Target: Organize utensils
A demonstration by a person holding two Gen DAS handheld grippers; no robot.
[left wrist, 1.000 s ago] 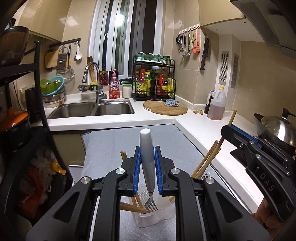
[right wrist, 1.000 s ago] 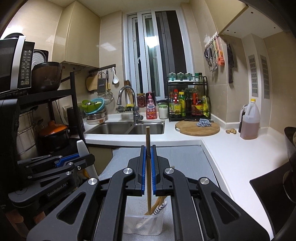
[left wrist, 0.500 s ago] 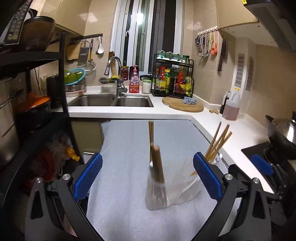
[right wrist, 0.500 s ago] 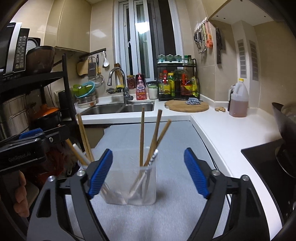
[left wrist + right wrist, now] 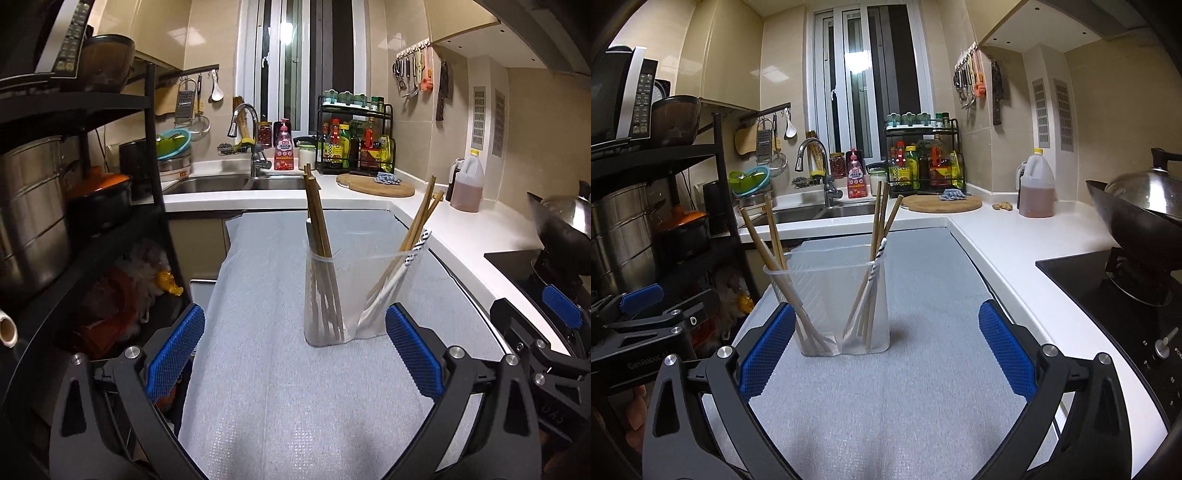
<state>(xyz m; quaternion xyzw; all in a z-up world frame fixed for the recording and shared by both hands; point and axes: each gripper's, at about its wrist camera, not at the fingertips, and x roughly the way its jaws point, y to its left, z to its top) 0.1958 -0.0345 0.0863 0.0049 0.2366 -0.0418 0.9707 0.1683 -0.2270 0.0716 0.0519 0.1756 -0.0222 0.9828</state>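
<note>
Two grippers, both spread wide with nothing between the blue pads: left gripper (image 5: 293, 356) and right gripper (image 5: 886, 349) each sit back from the clear plastic holder (image 5: 827, 295), not touching it. Holder stands upright on the grey mat (image 5: 886, 406) that covers the counter, roughly centred between each gripper's fingers in its own view. It has two compartments split by a divider. From the right wrist view: the left compartment has wooden chopsticks (image 5: 768, 240) leaning out to the left; the right compartment has more chopsticks (image 5: 882, 218) leaning slightly right, plus a white utensil with a black-striped handle (image 5: 877, 258). From the left wrist view the same holder (image 5: 332, 295) is seen from a more side-on angle: near compartment chopsticks (image 5: 317, 218) stand close to upright with a white handle tip (image 5: 309, 221) just behind them, and the far compartment's chopsticks (image 5: 421, 218) and striped utensil (image 5: 415, 251) lean right. Fork tines are not clearly resolvable through the plastic. Right gripper also shows at the right edge of the left view (image 5: 561, 310), left gripper at the left edge of the right view (image 5: 642, 299). Sink (image 5: 820, 212), cutting board (image 5: 945, 203) and oil jug (image 5: 1036, 184) sit on the white counter behind, well apart from the holder; wok (image 5: 1137, 206) on the stove to the right.
</note>
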